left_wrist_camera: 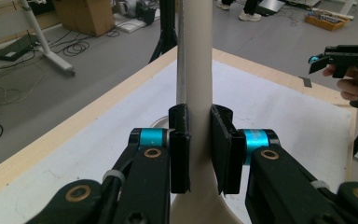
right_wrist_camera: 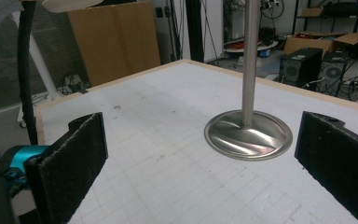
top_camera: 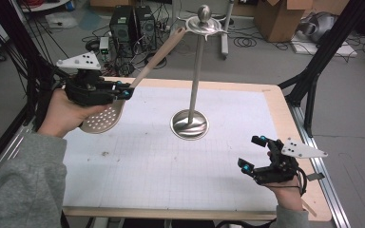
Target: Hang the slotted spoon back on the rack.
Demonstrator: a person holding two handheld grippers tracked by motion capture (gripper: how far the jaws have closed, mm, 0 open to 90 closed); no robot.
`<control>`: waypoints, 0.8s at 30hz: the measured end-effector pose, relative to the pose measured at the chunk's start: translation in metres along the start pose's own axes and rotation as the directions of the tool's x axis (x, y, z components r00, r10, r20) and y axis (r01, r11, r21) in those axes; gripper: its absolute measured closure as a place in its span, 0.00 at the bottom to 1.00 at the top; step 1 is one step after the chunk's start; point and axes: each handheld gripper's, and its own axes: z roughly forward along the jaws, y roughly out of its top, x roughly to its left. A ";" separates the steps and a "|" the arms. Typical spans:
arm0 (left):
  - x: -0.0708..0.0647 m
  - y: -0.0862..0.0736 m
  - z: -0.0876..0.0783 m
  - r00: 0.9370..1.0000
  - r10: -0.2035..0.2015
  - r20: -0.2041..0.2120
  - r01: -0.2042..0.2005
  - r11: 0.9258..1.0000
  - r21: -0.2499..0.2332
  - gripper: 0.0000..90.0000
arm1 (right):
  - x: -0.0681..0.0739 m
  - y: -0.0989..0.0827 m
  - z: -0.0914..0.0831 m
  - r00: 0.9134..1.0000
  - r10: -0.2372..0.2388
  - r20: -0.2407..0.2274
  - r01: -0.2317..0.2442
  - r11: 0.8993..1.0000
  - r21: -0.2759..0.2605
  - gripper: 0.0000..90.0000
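High view: my left gripper (top_camera: 123,90), at the far left of the table (top_camera: 171,156), is clamped on the beige handle of a slotted spoon (top_camera: 102,118), whose handle end leans up against the top ring of the metal stand (top_camera: 197,71). My right gripper (top_camera: 252,154) waits at the near right with jaws spread wide and nothing between them. Left gripper view: both pads (left_wrist_camera: 179,154) press the handle. Risk, as I judge it: pushing sideways at the ring could tip the tall stand on its base; a slanted handle may slip in my grip or miss the hook.
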 end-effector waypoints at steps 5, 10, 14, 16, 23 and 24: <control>0.001 -0.002 0.004 1.000 -0.001 -0.002 0.001 1.000 0.000 0.87 | 0.001 0.000 0.000 1.000 0.006 -0.001 -0.006 1.000 0.003 0.01; 0.001 -0.003 0.012 1.000 -0.006 0.001 0.006 1.000 0.007 0.87 | 0.001 0.000 -0.001 1.000 0.008 -0.001 -0.008 1.000 0.004 0.01; 0.001 -0.003 0.021 1.000 -0.014 -0.002 0.014 1.000 0.027 0.87 | 0.001 0.000 -0.001 1.000 0.012 -0.002 -0.012 1.000 0.001 0.01; 0.001 -0.003 0.026 1.000 -0.009 -0.006 0.009 0.999 0.032 0.87 | 0.000 0.000 -0.001 1.000 0.005 0.002 -0.005 1.000 -0.005 0.01; 0.003 -0.004 0.039 1.000 -0.010 0.002 0.010 0.999 0.046 0.87 | -0.002 -0.001 -0.003 1.000 0.012 0.009 -0.012 1.000 -0.001 0.01; 0.003 -0.004 0.041 1.000 -0.007 0.001 0.007 0.999 0.053 0.87 | -0.003 -0.001 -0.003 1.000 0.012 0.010 -0.012 1.000 -0.001 0.01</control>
